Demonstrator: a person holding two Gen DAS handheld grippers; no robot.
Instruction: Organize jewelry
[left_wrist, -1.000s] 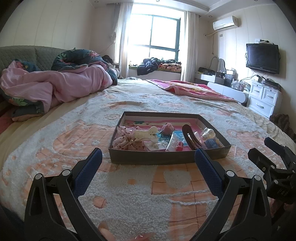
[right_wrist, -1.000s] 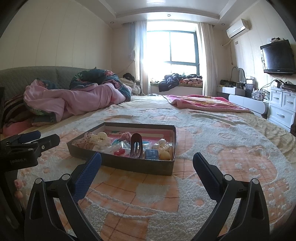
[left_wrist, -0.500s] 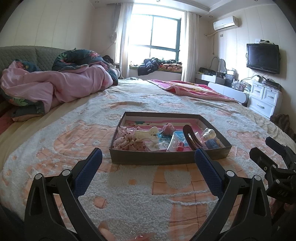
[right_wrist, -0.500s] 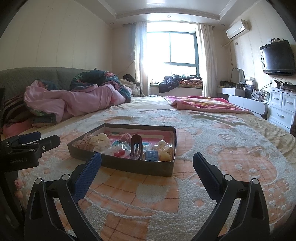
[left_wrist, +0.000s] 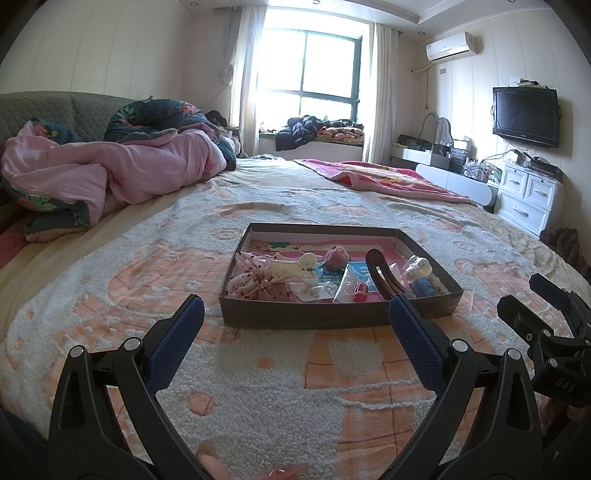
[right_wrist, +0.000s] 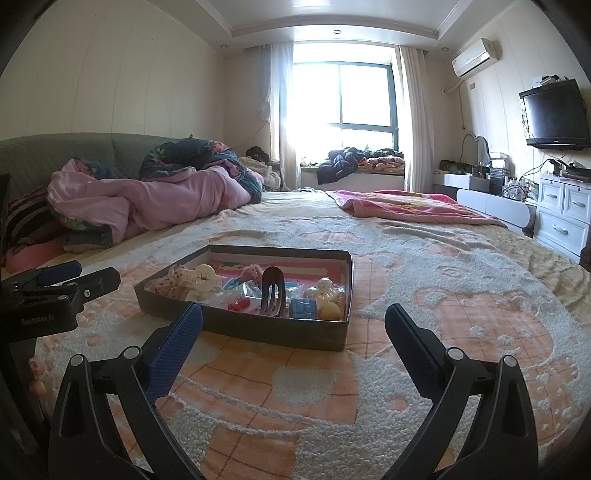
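A shallow dark box (left_wrist: 295, 316) (right_wrist: 236, 328) sits on the bed, holding hair accessories and trinkets. In it lie a cream hair claw (left_wrist: 291, 268) (right_wrist: 201, 275), a dark brown hair clip (left_wrist: 380, 271) (right_wrist: 272, 291), a pink pom-pom (left_wrist: 336, 256), a pink scrunchie (left_wrist: 247, 280), a red item in a clear bag (left_wrist: 356, 290) and pearl pieces (right_wrist: 325, 291). My left gripper (left_wrist: 295, 325) is open and empty just short of the box's near wall. My right gripper (right_wrist: 293, 326) is open and empty in front of the box's right end.
The bed has a cream and orange knit cover (left_wrist: 258, 387). A pink duvet (left_wrist: 110, 173) is heaped at the far left. A pink blanket (right_wrist: 406, 206) lies far right. White drawers (left_wrist: 528, 199) and a wall television (right_wrist: 554, 110) stand beyond the bed's right edge.
Both grippers have lifted or tilted slightly, so the box sits a little lower in the views. Both stay open. Nothing in the box has moved.
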